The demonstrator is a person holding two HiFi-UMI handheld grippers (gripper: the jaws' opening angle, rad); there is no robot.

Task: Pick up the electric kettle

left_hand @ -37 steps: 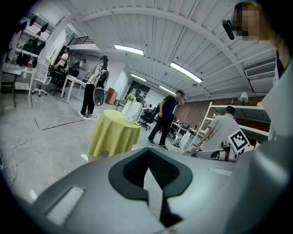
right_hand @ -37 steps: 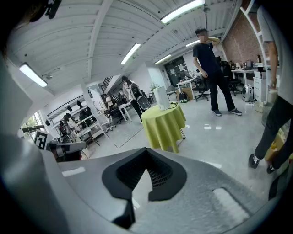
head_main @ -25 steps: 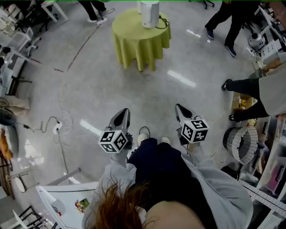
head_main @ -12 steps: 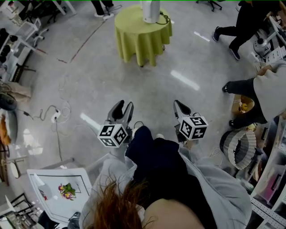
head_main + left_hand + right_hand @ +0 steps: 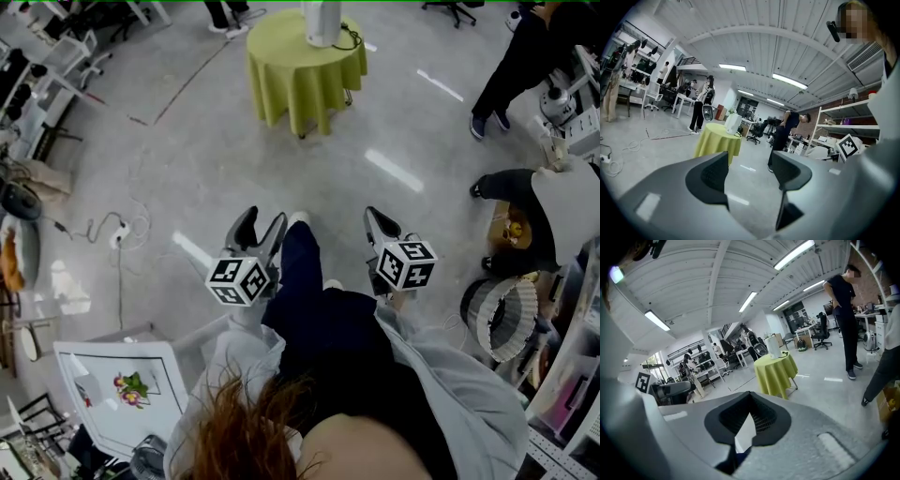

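The left gripper (image 5: 263, 221) is released: its fingers (image 5: 710, 176) have just been opening and stand wide apart, with only bare floor (image 5: 750, 176) showing between them. The right gripper (image 5: 373, 217) is clenched; its fingers (image 5: 764, 420) meet at the tips and grasp nothing.

The electric kettle (image 5: 322, 21), white and upright, stands on a round desk (image 5: 305, 70) draped in a yellow-green cloth. The desk lies well ahead of both sets of fingers, across open floor. In the left gripper view, a person in dark clothes (image 5: 785, 136) stands to the right of the desk, beyond the fingers.
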